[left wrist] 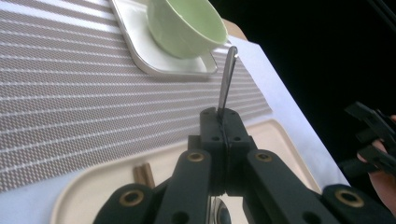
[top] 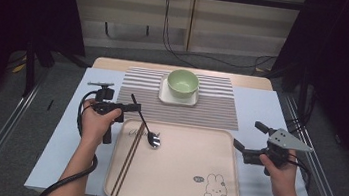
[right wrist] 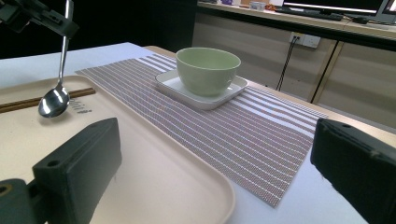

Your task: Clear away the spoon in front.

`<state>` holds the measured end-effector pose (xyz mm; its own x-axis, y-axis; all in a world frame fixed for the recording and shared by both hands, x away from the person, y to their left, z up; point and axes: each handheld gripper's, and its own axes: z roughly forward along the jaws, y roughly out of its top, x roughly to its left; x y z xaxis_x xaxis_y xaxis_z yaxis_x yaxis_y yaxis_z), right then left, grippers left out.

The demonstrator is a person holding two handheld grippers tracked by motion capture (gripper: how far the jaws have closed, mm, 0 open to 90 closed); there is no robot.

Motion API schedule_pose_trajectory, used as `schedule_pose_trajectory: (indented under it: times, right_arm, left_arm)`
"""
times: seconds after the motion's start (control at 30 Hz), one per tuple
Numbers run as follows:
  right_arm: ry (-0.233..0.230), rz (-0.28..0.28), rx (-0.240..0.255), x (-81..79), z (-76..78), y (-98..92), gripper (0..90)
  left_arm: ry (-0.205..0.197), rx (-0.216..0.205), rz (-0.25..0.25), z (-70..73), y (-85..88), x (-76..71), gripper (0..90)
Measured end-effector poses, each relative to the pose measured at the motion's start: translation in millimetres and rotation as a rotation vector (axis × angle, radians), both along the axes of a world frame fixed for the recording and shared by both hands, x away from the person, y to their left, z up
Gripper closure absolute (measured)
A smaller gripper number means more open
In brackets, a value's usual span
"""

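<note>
Steel spoon is what I have in my left gripper: from the high view its jaws are closed on the handle, with the bowl of the spoon down over the beige tray near the chopsticks. My right gripper sits well apart at the tray's right edge, jaws spread wide with nothing between them. From the left gripper view, the jaws meet tight around the spoon handle, which sticks up toward the green bowl on its white plate. From the right gripper view, my own jaws stand far apart and empty, and the spoon hangs over the tray.
</note>
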<state>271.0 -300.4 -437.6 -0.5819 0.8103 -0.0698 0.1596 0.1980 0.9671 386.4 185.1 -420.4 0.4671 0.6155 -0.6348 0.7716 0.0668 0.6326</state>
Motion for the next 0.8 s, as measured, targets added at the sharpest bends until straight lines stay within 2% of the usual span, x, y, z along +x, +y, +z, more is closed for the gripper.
schedule_pose_trajectory:
  times: [0.03,0.13,0.2,0.23,0.27,0.37,0.43,0.47,0.57,0.67,0.77,0.8]
  right_arm:
    - [-0.001,0.000,0.000,0.1,0.0,0.1,1.7]
    - [0.001,-0.005,0.005,0.0,0.3,0.1,1.7]
    - [0.002,-0.006,0.008,-0.4,0.5,0.2,1.7]
    - [0.001,-0.007,0.008,-0.3,0.5,0.2,1.7]
    - [0.002,-0.007,0.009,-0.3,0.5,0.3,1.7]
    - [0.002,-0.005,0.011,-0.2,0.5,0.3,1.7]
    - [0.001,-0.006,0.010,-0.2,0.5,0.3,1.7]
    - [0.001,-0.008,0.009,-0.2,0.5,0.3,1.7]
    - [-0.001,-0.002,0.005,0.3,0.2,0.0,1.7]
    - [0.000,-0.001,0.004,0.3,0.0,0.2,1.7]
    - [0.003,0.005,0.007,0.4,-0.1,0.3,1.7]
    - [0.002,0.002,0.005,0.4,-0.2,0.3,1.7]
  left_arm:
    - [-0.001,0.017,-0.005,-0.4,0.8,-1.1,90.0]
    - [0.009,0.009,-0.008,-3.8,2.2,-3.2,90.0]
    - [0.005,0.035,-0.004,-6.8,1.5,-3.5,90.0]
    - [0.022,0.012,0.004,-8.7,-0.8,-3.6,90.0]
    - [0.024,0.014,0.001,-10.0,-1.4,-3.0,90.0]
    - [0.014,0.033,0.008,-13.1,-5.0,-0.2,89.7]
    - [-0.005,0.077,0.010,-14.2,-8.1,1.5,88.3]
    - [-0.011,0.082,0.020,-15.6,-11.2,2.0,87.8]
    - [-0.027,0.106,0.010,-19.9,-16.5,3.6,86.5]
    - [-0.025,0.105,-0.001,-23.1,-20.4,2.9,86.0]
    - [-0.023,0.116,-0.042,-23.5,-23.5,0.9,85.6]
    - [-0.012,0.114,-0.050,-23.2,-24.9,-0.2,85.6]
